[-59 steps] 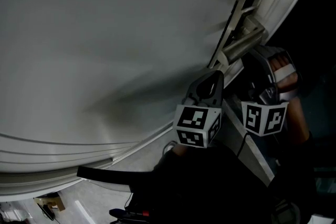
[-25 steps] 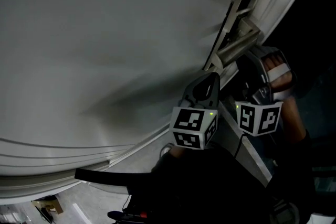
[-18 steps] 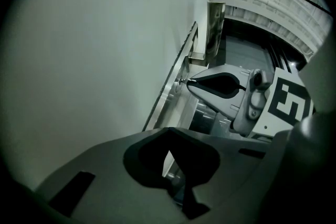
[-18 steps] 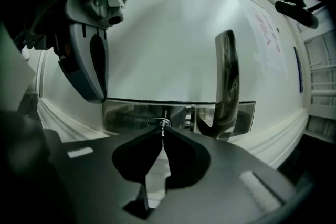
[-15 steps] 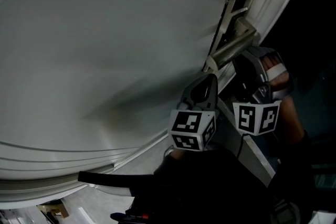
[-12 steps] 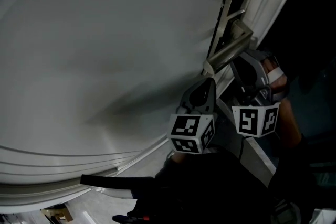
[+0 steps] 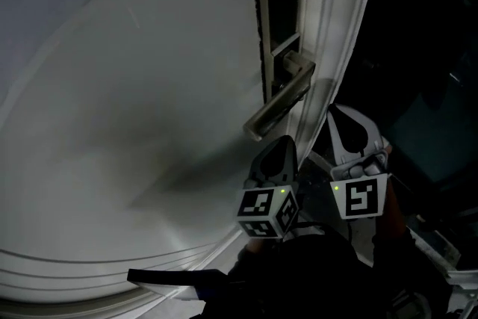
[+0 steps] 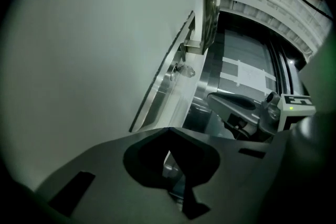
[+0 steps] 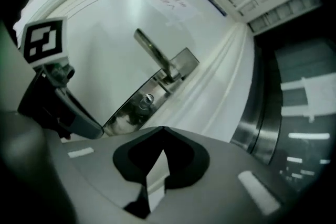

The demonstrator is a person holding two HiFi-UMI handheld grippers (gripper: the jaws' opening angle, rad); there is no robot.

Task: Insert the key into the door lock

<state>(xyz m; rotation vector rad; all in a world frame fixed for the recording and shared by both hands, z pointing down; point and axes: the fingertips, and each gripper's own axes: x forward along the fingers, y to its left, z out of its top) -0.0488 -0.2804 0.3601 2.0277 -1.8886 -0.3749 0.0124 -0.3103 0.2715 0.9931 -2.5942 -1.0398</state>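
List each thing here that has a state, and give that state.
Left gripper: jaws together, no key seen.
Right gripper: jaws together, no key seen.
Silver lever door handle: untouched by either gripper.
Round metal lock cylinder: no key inserted.

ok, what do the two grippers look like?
Left gripper: dark grey tapered shell, with a white cube at the rear bearing black square markers and a small green light. Right gripper: paler grey shell, with a matching cube.
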